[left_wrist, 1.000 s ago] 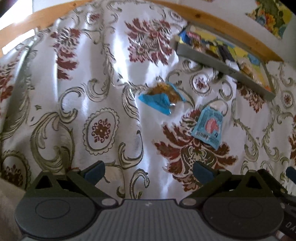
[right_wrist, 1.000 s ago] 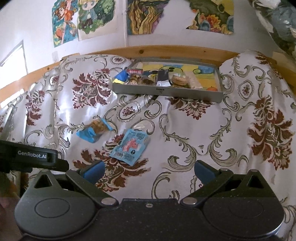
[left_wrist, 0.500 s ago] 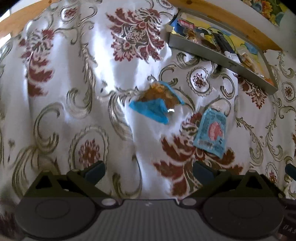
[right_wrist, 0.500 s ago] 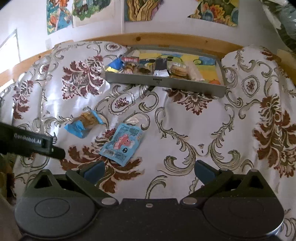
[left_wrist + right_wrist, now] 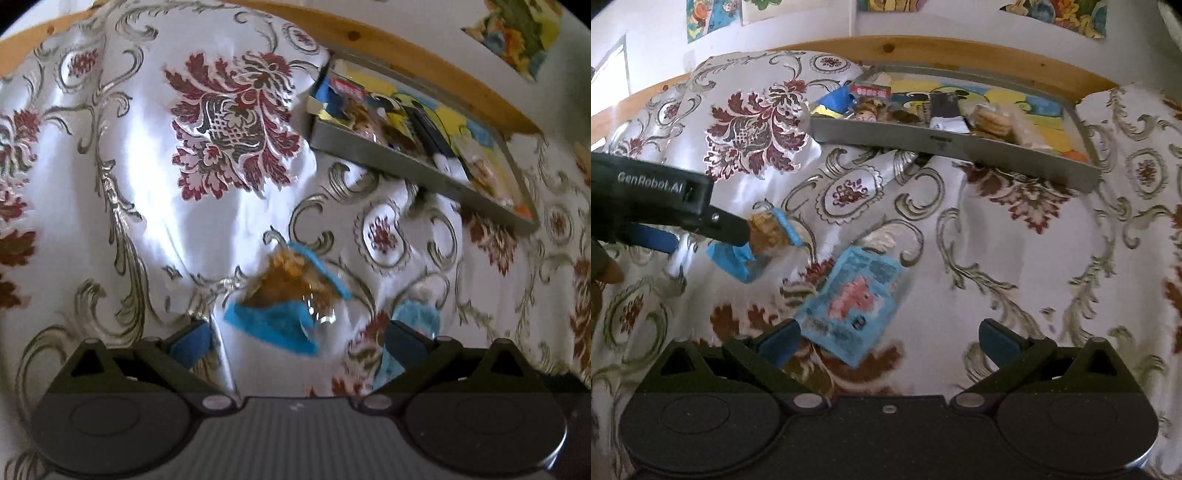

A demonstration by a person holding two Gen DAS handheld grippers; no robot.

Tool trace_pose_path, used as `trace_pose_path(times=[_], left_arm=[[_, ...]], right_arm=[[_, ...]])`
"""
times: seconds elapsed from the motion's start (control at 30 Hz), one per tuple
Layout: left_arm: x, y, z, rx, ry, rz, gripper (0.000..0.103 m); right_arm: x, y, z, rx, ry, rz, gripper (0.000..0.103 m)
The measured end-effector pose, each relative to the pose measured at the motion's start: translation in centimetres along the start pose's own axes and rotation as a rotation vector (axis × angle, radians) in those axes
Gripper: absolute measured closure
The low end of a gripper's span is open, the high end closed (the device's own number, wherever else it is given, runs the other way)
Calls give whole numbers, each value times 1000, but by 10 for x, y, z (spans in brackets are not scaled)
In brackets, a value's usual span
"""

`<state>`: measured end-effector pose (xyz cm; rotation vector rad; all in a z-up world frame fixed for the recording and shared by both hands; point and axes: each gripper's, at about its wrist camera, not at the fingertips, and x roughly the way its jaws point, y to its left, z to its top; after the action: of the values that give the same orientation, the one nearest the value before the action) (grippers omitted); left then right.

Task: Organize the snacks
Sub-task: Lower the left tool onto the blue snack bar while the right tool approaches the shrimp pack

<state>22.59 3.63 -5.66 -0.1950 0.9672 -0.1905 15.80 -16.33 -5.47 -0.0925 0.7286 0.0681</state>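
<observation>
Crumpled blue-edged cookie packet

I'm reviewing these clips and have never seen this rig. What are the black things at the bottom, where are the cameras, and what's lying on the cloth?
No robot: a person holds two hand grippers, each with a fisheye camera looking along its fingers. The left gripper, open, closes in on a blue cookie packet. The right gripper, also open, hovers near a light-blue snack pouch. Both snacks lie loose on the patterned cloth. Behind sits a grey tray already holding other snacks. Nothing is held.
</observation>
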Motion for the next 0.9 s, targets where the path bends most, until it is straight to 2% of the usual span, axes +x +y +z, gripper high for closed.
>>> trace_pose_path(times=[0.23,0.4,0.53,0.67,0.77,0.9], left_arm=[[20,2,15,33,20,-10,0],[28,-6,15,74,18,7,0],[30,-16,12,118,13,-24,0],[36,-21,10,166,9,-8,0],[41,-19,10,165,14,-3,1],[41,-23,11,179,-2,-33,1]], right_arm=[[28,13,6,24,-7,36,1],[40,20,5,9,1,50,1],[47,20,5,14,9,59,1],[52,21,5,13,16,61,1],[55,23,5,13,15,61,1],[57,24,5,11,16,62,1]])
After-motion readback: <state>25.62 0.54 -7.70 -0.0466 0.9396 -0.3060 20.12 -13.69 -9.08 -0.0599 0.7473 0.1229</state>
